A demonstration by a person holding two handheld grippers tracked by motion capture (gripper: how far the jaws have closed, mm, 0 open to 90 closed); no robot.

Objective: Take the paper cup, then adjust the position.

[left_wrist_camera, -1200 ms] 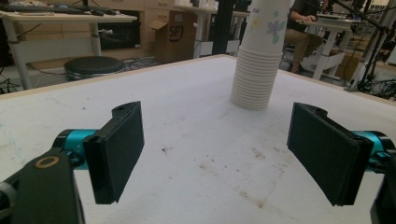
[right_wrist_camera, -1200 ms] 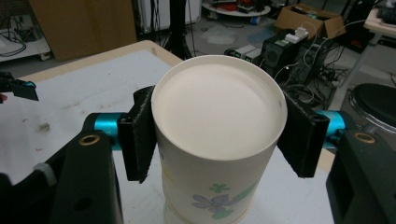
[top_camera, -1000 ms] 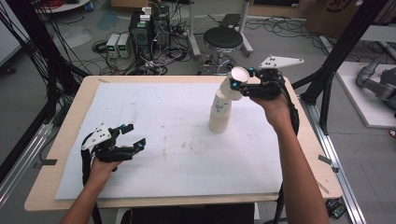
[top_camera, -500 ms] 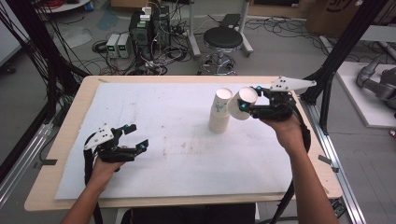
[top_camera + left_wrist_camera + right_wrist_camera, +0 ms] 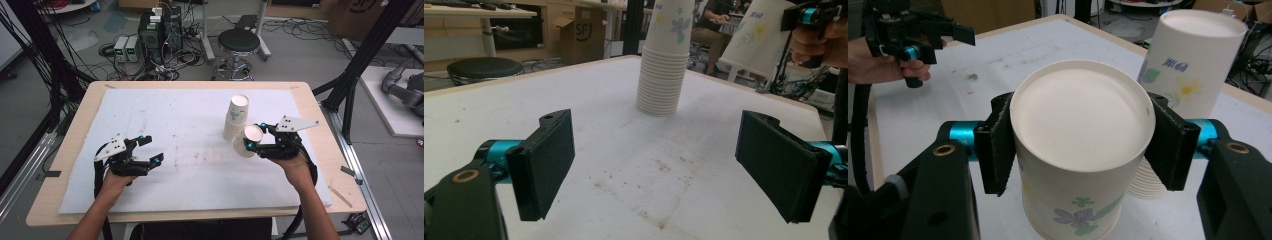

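A stack of upturned white paper cups with flower prints stands on the white mat right of centre; it also appears in the left gripper view and in the right gripper view. My right gripper is shut on a single cup, held tilted just in front of the stack and clear of the mat. In the right gripper view both pads press the sides of that cup, its base facing the camera. My left gripper rests open low over the mat at front left, nothing between its pads.
The white mat covers most of the wooden table. A black stool and electronics boxes stand on the floor beyond the far edge. Black frame poles rise at the right.
My right gripper has drawn one cup off the top of the stack and brought it down and toward the front. The left gripper has barely moved.
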